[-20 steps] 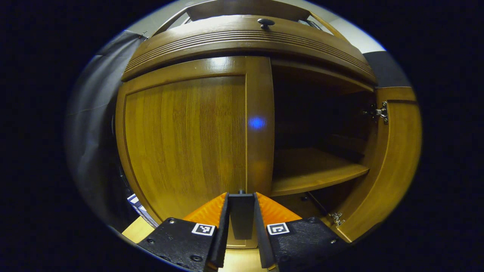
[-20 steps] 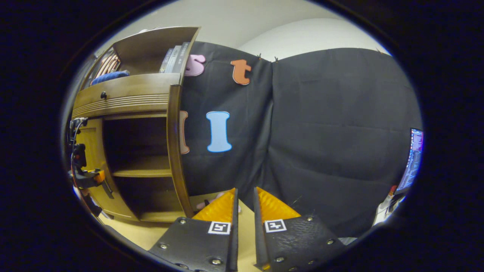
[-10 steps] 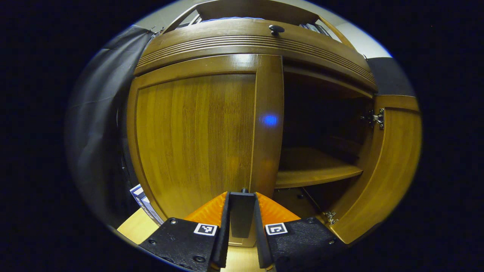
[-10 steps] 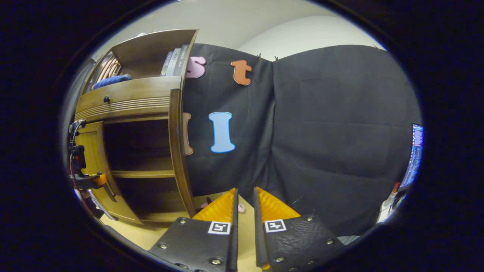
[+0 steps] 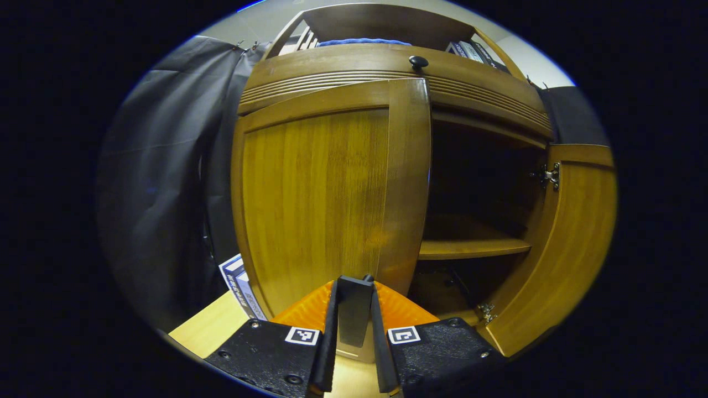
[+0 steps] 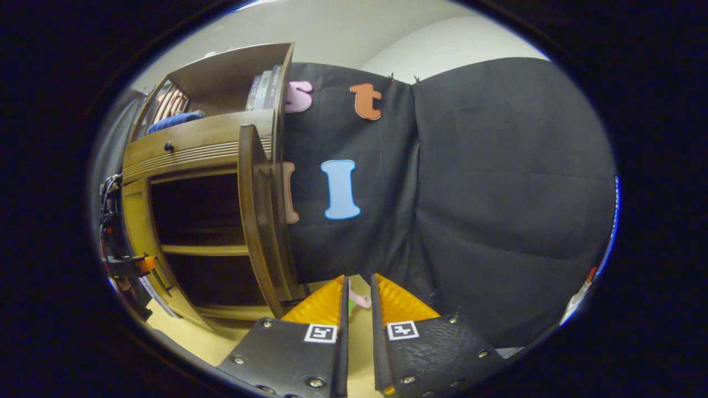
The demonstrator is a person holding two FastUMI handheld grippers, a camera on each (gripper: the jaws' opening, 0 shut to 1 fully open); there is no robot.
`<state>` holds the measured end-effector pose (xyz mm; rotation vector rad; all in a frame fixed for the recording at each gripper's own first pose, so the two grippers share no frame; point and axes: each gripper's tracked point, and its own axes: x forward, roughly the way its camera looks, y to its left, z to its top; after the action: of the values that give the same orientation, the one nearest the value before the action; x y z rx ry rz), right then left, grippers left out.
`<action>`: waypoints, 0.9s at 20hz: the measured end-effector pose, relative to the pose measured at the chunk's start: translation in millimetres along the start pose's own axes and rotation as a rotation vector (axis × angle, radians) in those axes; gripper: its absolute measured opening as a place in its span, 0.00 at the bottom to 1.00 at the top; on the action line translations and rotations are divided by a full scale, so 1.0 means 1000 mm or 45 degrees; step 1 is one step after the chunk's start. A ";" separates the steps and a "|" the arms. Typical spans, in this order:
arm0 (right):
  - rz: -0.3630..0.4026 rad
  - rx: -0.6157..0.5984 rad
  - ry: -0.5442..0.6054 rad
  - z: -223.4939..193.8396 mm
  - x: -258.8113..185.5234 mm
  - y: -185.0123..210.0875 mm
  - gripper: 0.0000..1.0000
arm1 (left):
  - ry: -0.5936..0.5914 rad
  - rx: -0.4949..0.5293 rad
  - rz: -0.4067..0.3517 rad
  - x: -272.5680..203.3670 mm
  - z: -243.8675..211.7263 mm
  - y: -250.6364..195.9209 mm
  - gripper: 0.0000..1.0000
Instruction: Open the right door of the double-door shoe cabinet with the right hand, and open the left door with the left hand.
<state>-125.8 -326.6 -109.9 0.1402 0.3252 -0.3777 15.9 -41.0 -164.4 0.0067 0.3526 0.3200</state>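
The big brown wooden shoe cabinet point(image 5: 398, 61) has its right door point(image 5: 564, 243) swung wide. The left gripper point(image 5: 354, 304) has its jaws clamped on the dark handle point(image 5: 353, 309) of the left door point(image 5: 326, 193), part open. Next, I think, it needs pulling wider. The right gripper point(image 6: 357, 298) hangs beside the cabinet, jaws nearly together, holding nothing.

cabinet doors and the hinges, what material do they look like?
Left door: looks like wood or wood veneer with a glossy amber varnish; vertical grain and a soft sheen show on the panel. Solid or veneered, I cannot tell. Right door: same look, smooth glossy inner face. Hinges: look like bright silver metal, small shiny plates against the dark interior.
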 end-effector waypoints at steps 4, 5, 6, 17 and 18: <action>0.050 0.006 0.022 -0.005 0.001 0.001 0.19 | 0.005 -0.008 0.053 -0.016 -0.002 0.011 0.30; 0.063 0.005 0.030 -0.007 0.001 0.002 0.19 | 0.005 -0.005 0.069 -0.020 -0.003 0.012 0.28; 0.077 0.004 0.036 -0.008 0.003 0.002 0.19 | 0.004 -0.003 0.085 -0.024 -0.004 0.015 0.28; 0.186 -0.013 0.068 -0.014 0.020 0.004 0.19 | 0.005 -0.026 0.265 -0.056 -0.006 0.041 0.10; 0.191 -0.015 0.071 -0.014 0.022 0.003 0.19 | 0.005 -0.030 0.284 -0.060 -0.007 0.044 0.08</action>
<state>-109.8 -328.9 -130.4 0.1631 0.3696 -0.2236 -53.0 -17.8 -148.1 0.0223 0.3522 0.5447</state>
